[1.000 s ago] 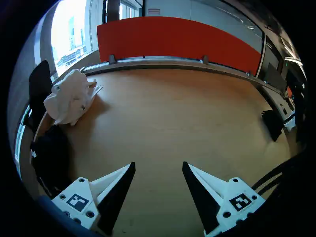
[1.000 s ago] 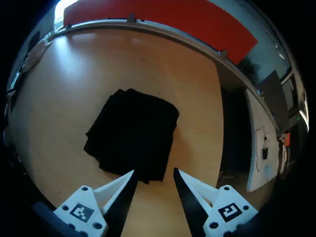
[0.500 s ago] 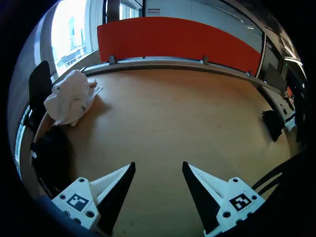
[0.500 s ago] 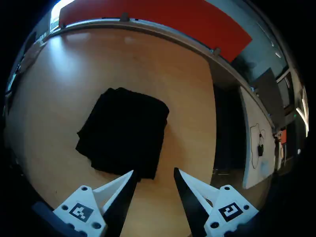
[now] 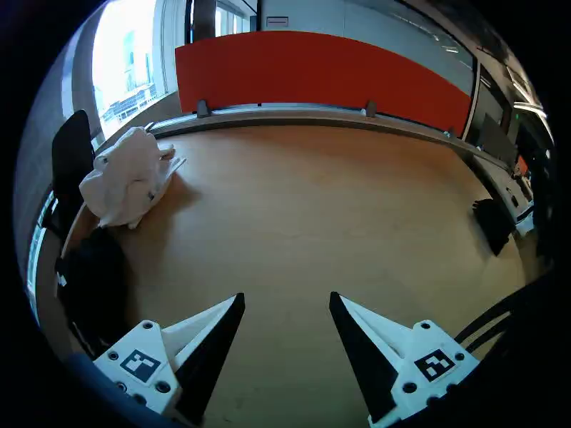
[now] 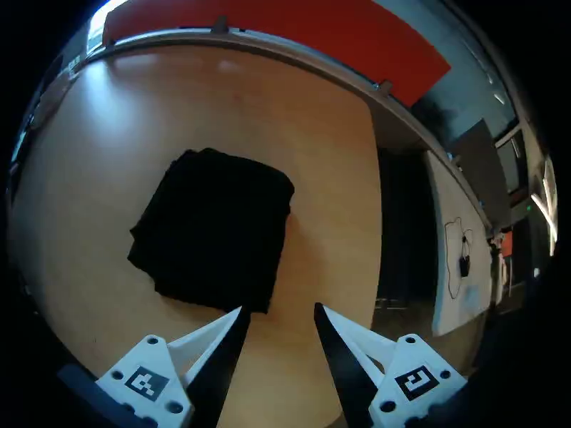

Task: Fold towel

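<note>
Black towel (image 6: 213, 230) lies folded on the wooden counter (image 6: 107, 128), just beyond our right claw (image 6: 280, 308), which gapes empty; our left claw (image 5: 286, 296) also stands apart, empty

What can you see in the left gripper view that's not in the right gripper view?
Left gripper view: a bunched-up white cloth, a black chair and a bright window, past the open left gripper. Right gripper view: a folded black towel lying flat, just ahead of the open right gripper. Both: the wooden table and the orange panel behind it.
</note>
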`<state>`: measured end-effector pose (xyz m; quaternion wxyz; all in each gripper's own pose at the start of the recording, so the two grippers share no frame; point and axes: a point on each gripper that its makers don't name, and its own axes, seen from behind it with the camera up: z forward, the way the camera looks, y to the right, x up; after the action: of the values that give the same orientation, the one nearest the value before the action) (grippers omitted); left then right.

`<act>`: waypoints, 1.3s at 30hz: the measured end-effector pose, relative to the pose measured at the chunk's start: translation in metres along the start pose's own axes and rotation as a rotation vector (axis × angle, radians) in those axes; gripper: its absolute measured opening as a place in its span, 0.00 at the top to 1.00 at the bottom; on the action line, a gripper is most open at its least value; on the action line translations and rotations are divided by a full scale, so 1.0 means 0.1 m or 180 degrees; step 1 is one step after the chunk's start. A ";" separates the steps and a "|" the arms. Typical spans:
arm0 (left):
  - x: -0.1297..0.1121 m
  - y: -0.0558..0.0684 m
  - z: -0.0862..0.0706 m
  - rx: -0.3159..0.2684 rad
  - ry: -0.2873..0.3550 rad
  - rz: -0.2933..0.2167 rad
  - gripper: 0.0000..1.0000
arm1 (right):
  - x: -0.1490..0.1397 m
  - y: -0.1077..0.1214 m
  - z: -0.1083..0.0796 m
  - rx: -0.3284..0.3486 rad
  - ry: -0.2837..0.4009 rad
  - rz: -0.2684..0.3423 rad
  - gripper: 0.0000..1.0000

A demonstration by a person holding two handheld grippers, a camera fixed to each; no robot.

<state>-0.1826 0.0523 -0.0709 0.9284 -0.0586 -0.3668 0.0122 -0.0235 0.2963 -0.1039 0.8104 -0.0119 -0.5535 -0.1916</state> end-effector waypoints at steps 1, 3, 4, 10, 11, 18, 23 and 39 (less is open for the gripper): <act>0.00 0.00 0.00 0.0000 0.0001 0.0000 0.12 | -0.01 0.01 -0.01 -0.0012 -0.0005 0.0002 0.32; 0.00 0.00 0.00 -0.0001 0.0004 -0.0001 0.12 | -0.03 0.04 -0.02 -0.0033 -0.0012 0.0008 0.32; 0.00 0.00 0.00 -0.0002 0.0005 0.0000 0.12 | -0.04 0.04 -0.02 -0.0035 -0.0007 0.0020 0.32; 0.02 0.01 -0.01 -0.0007 0.0016 0.0014 0.12 | -0.01 0.04 -0.04 -0.0031 0.0044 0.0086 0.32; 0.02 0.01 -0.01 -0.0006 0.0019 0.0015 0.12 | -0.01 0.04 -0.04 -0.0029 0.0052 0.0091 0.32; 0.03 0.01 -0.03 -0.0013 0.0037 0.0005 0.12 | 0.07 -0.01 -0.08 -0.0003 0.0118 0.0111 0.25; 0.04 0.01 -0.03 -0.0015 0.0047 0.0012 0.12 | 0.16 -0.09 -0.12 0.0046 0.0212 0.0128 0.02; 0.09 0.04 -0.03 -0.0036 0.0079 0.0020 0.12 | 0.37 -0.25 -0.22 0.0110 0.0429 0.0222 0.01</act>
<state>-0.1740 0.0565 -0.0677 0.9325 -0.0651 -0.3551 0.0122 0.0001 0.2566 -0.0839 0.8521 -0.0043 -0.5001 -0.1541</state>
